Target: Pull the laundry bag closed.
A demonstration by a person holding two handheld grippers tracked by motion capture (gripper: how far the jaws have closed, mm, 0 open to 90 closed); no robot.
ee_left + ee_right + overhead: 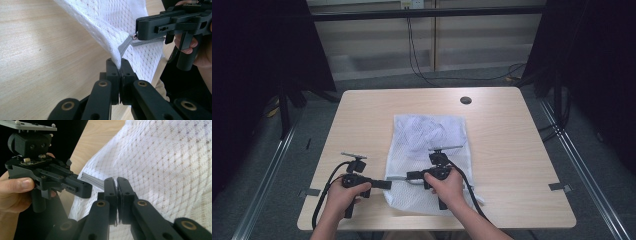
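jaws of left gripper (119, 65) and right gripper (138, 30) clamped on mesh bag's (427, 145) grey zipper (125, 44), running lower-centre toward upper right between them.

The mesh bag (427, 150) is white with tiny holes, its zipper (125, 45) grey. Both hand-held grippers are black. The surface (512, 150) is light wood.

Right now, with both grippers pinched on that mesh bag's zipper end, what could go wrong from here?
1. The left gripper is shut on just a thin fold of the white mesh laundry bag beside the grey zipper tape; a pull may slip it free.
2. The right gripper is shut at the zipper's metal pull; if the pull escapes, the zipper will not move.
3. The bag lies loose on the table and could drag along rather than stay put.
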